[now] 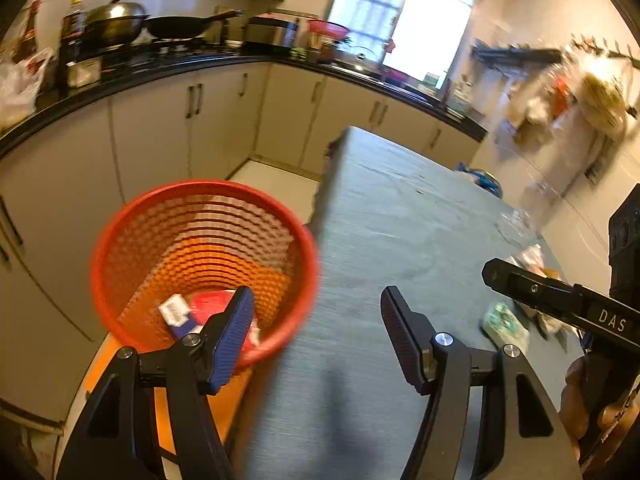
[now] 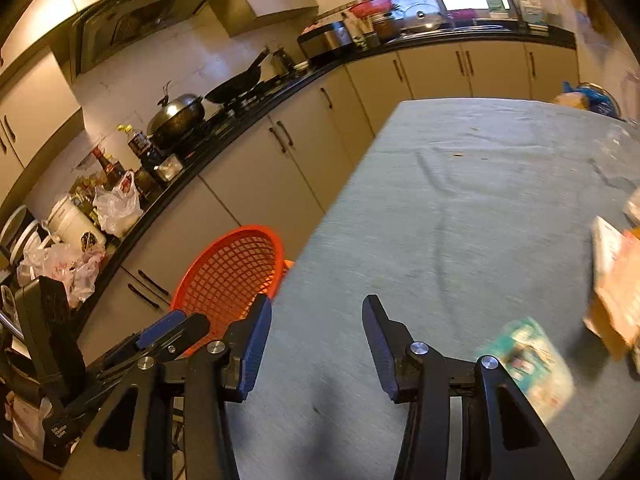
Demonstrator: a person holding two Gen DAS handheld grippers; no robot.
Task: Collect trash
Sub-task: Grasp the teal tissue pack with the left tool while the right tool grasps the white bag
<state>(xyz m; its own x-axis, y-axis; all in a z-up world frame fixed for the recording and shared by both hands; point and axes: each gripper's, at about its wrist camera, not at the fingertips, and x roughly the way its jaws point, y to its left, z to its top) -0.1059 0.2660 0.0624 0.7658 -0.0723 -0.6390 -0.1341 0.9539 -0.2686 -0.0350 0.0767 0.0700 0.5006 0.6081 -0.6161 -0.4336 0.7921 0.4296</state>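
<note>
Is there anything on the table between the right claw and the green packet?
No. In the right wrist view, only bare grey tablecloth lies between the open right claw and the green packet, which sits just to its right.

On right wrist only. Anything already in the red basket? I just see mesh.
Observer: Yes. Left wrist view looks down into the red basket: a blue-and-white carton and a red wrapper lie at the bottom.
Operator: What does the basket stand on?
Observer: An orange surface below the table edge; it looks like a stool seat, cannot confirm.
Operator: Left gripper holding anything?
Observer: No. The left gripper is open and empty, over the table edge beside the basket.
</note>
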